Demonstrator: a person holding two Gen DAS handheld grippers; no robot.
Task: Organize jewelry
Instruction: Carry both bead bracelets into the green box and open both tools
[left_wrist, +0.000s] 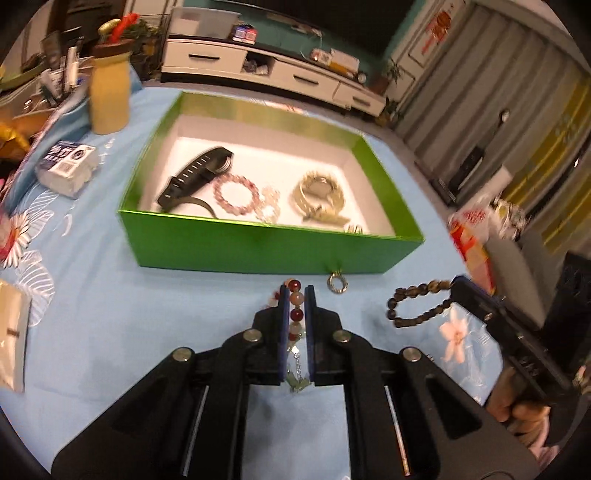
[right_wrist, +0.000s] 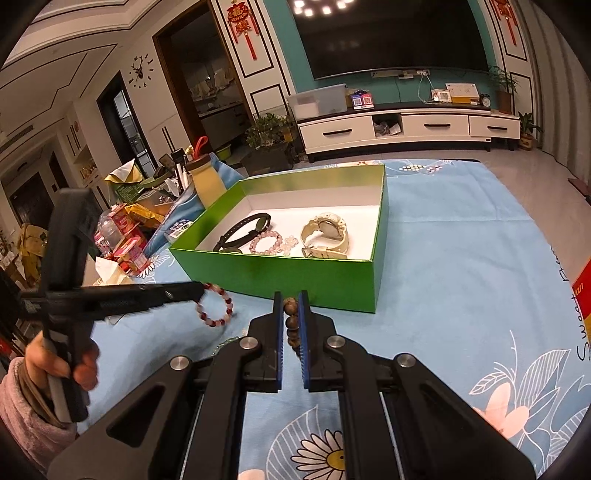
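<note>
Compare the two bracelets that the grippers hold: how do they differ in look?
The red bracelet has glossy red and pale beads, while the brown bracelet has dull dark beads throughout. A small chain hangs from the red one; none shows on the brown. The left gripper grips the red, the right gripper the brown. Both are round-bead loops held outside the green box.

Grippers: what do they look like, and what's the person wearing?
Both grippers, left and right, are matte black, with angular linkage arms, round silver pivot pins and flat parallel fingers faced with blue pads. Each has a black pistol-style handle. No markings or cables are readable. The person wears a fuzzy pink sleeve.
</note>
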